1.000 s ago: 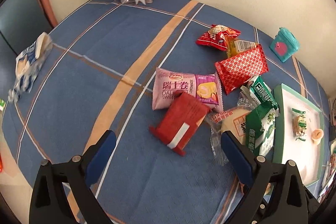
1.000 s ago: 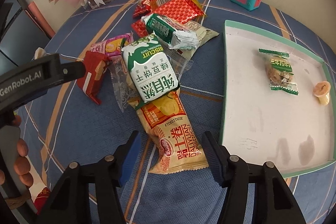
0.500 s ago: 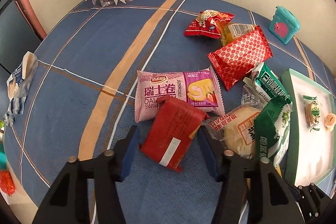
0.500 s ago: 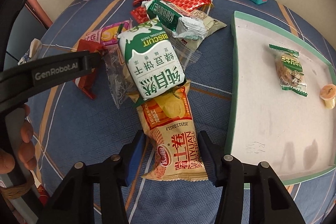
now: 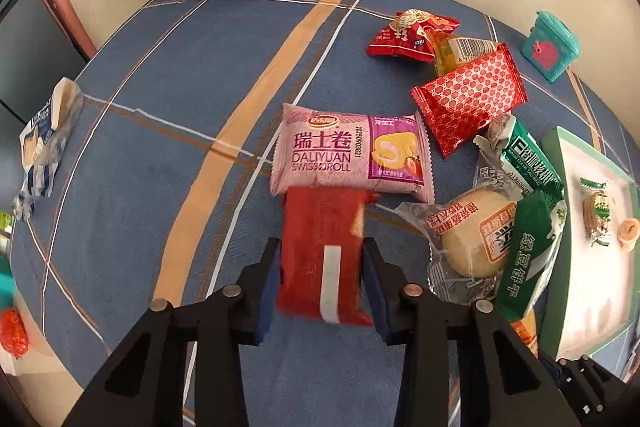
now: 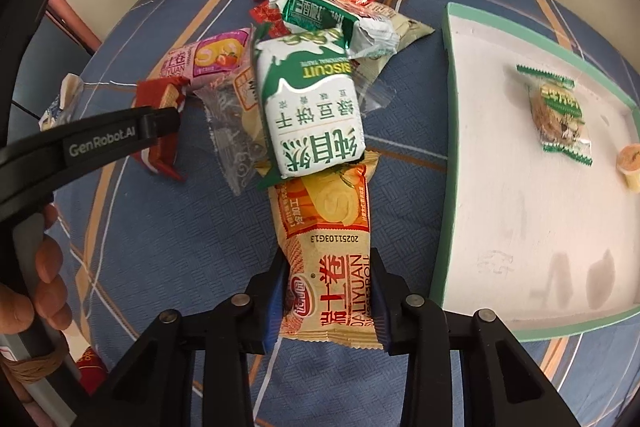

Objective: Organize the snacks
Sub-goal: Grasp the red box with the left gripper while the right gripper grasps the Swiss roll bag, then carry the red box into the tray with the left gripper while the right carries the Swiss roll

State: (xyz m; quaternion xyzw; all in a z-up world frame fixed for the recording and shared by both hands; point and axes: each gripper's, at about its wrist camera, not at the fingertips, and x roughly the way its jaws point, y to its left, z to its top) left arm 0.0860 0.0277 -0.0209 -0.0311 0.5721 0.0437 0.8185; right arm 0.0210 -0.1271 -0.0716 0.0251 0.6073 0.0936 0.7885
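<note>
Both hand-held grippers have closed: left (image 5: 322, 281) clamps the red wafer pack (image 5: 322, 255), right (image 6: 330, 303) the soft, crushable yellow Swiss roll (image 6: 330, 259) mid-body.

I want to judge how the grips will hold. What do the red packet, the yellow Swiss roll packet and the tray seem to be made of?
Red packet: thin plastic film, fairly matte; it creases between the fingers.
Yellow packet: printed plastic film, slight sheen, serrated end seal.
Tray: rigid, matte white base with green rim; probably coated cardboard or plastic, scuffed.
</note>
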